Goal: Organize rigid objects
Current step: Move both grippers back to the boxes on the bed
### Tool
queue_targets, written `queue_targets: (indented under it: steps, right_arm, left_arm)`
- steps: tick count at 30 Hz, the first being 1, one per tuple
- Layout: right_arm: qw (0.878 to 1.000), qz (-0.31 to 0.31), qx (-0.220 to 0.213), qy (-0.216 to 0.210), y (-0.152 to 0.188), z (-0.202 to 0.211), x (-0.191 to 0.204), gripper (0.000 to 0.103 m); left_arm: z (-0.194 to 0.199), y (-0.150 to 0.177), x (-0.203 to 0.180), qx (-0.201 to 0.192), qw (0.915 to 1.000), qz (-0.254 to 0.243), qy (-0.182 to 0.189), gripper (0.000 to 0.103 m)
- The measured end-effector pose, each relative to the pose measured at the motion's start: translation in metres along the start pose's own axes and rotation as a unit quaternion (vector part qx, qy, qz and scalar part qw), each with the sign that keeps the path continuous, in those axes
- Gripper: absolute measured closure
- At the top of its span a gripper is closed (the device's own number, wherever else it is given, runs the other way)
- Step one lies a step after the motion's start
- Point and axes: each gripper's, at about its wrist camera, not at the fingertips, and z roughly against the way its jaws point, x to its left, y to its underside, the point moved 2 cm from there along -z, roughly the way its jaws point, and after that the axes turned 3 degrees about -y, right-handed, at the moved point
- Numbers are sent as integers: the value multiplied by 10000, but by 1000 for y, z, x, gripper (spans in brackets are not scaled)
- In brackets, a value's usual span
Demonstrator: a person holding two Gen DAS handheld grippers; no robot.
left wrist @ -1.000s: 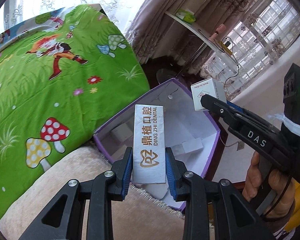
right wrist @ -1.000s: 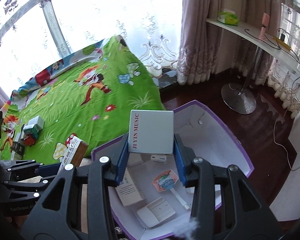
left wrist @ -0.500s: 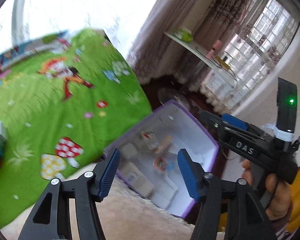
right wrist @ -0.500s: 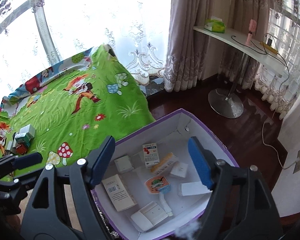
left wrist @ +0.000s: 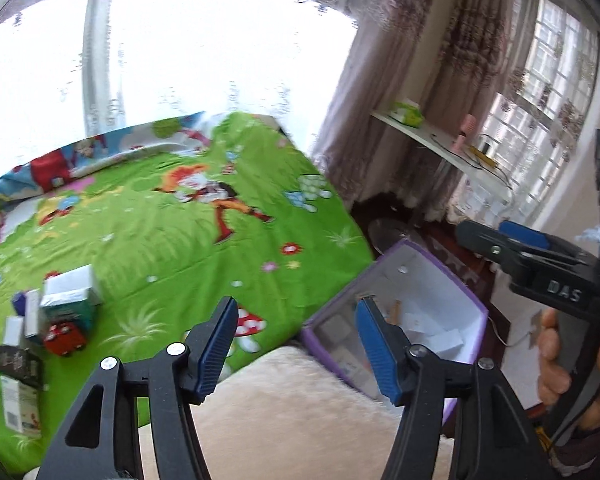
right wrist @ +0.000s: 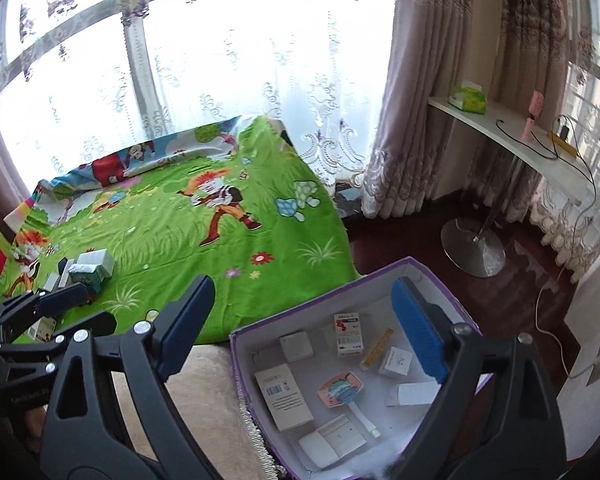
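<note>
A purple box (right wrist: pixel 236 344) with a white inside holds several small cartons, a pink fan-shaped item (right wrist: pixel 340 390) and a white switch plate (right wrist: pixel 334 440). My right gripper (right wrist: pixel 304 304) hovers above the box, its jaws opening, with nothing between them. My left gripper (left wrist: pixel 294 320) is open and empty, over the seam between the green bedspread and the purple box (left wrist: pixel 432 264). More cartons (left wrist: pixel 70 300) and a red toy car (left wrist: pixel 65 338) lie on the bedspread at the left. The cartons (right wrist: pixel 92 268) also show at the left in the right wrist view, behind the left gripper (right wrist: pixel 36 304).
A green cartoon bedspread (right wrist: pixel 204 240) covers the bed; a cream fluffy blanket (left wrist: pixel 300 412) lies in front. Dark wood floor, a round table base (right wrist: pixel 472 248), a white shelf (right wrist: pixel 512 136), curtains and a trailing cable lie to the right. A hand (left wrist: pixel 556 360) holds the right gripper.
Both grippers let go of their cartons, which now lie in the box, and opened. Both rose and drew back; the left view swung left toward the bed's cartons.
</note>
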Motion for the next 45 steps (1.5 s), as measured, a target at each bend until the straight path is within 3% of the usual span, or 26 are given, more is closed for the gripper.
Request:
queue_targets:
  steps: [3,8,15,30,45]
  right_arm:
    - [9997,249,61,-58,2,-3,20,11]
    - [9955,397,345,-792,11,-12,53,11]
    - [9894,533,708,-1147,25,-27,82,11]
    - [9737,710,1355,-1687,49,-59,127,11]
    - [9581,771,1864,-2034,58,-88,163,11]
  left_arm:
    - [2,6,17,83,9998,170,-40,41]
    - [7,16,41,149,9989,437,-123,41]
    - [17,32,81,267,9950,920,-267,41]
    - [42,82,190,627,9754,1906,-913,41]
    - [50,119,276,1112,9516,2118,-1929,41]
